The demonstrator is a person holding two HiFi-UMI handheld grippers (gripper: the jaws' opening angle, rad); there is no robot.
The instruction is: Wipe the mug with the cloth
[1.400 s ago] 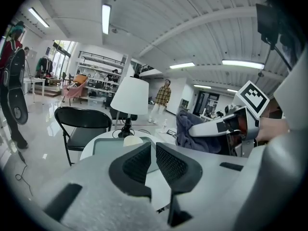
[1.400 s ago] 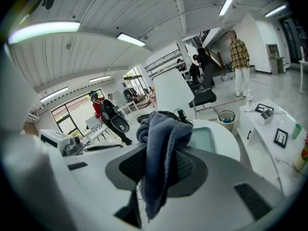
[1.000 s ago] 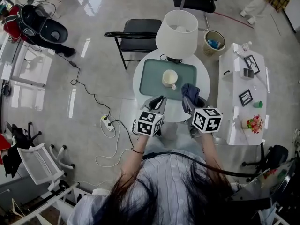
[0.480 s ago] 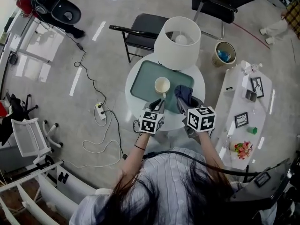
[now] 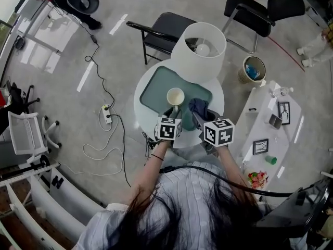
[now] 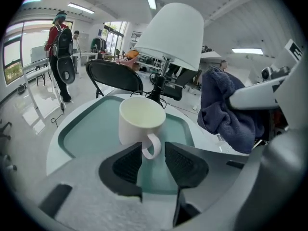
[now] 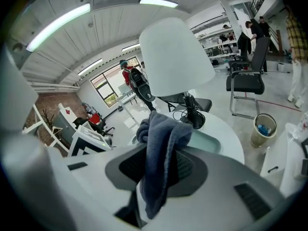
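Observation:
A cream mug (image 5: 175,96) stands upright on the teal tray (image 5: 156,82), its handle turned toward me. In the left gripper view the mug (image 6: 141,119) is close in front, and its handle (image 6: 153,147) sits between the two jaws. My left gripper (image 6: 153,153) is open; its jaws have just been opening, and the pads do not press on the handle. In the head view the left gripper (image 5: 174,112) reaches the mug's near side. My right gripper (image 7: 161,165) is shut on a dark blue cloth (image 7: 161,138). The cloth (image 5: 199,107) hangs bunched over the tray, right of the mug.
A white table lamp (image 5: 199,51) stands at the back of the round white table (image 5: 141,108), close behind the mug. A black chair (image 5: 166,27) is beyond it, a waste bin (image 5: 253,68) at the right. A white side table (image 5: 260,124) carries picture frames. Cables and a power strip (image 5: 106,116) lie left.
Both grippers have moved forward and down to the tray. The left gripper's jaws, shut before, now stand open around the mug's handle. The cloth stays in the right gripper.

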